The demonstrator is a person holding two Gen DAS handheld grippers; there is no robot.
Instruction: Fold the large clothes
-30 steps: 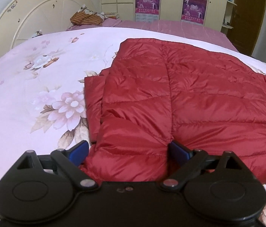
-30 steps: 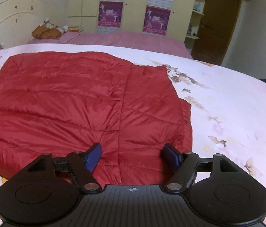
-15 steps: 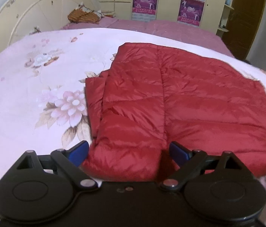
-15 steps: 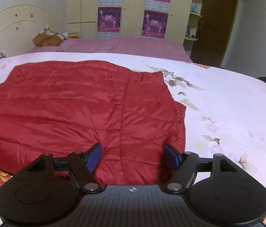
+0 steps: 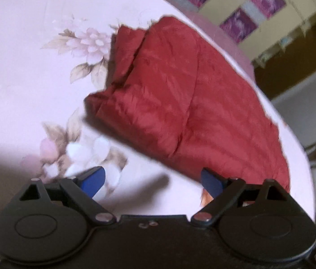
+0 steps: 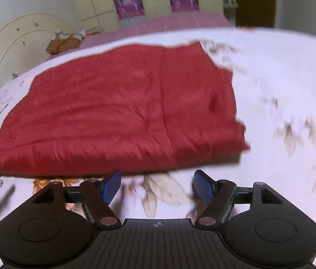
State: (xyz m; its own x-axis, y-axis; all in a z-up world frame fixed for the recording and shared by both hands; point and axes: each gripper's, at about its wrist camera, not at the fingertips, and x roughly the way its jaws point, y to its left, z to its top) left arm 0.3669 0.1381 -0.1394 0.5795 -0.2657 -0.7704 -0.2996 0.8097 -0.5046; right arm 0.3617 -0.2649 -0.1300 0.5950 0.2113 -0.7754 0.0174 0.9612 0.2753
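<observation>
Two tongs agape, left tongs [image 5: 152, 182], right tongs [image 6: 156, 185], red jacket [image 6: 122, 112] flat on bedspread [image 6: 281, 89]

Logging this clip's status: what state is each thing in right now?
Red quilted jacket: folded, lying flat on the bed, ungripped.
Left claw: open, empty, clear of the jacket.
Right claw: open, empty, just short of the jacket's near edge.
Floral bedspread: spread flat.
</observation>
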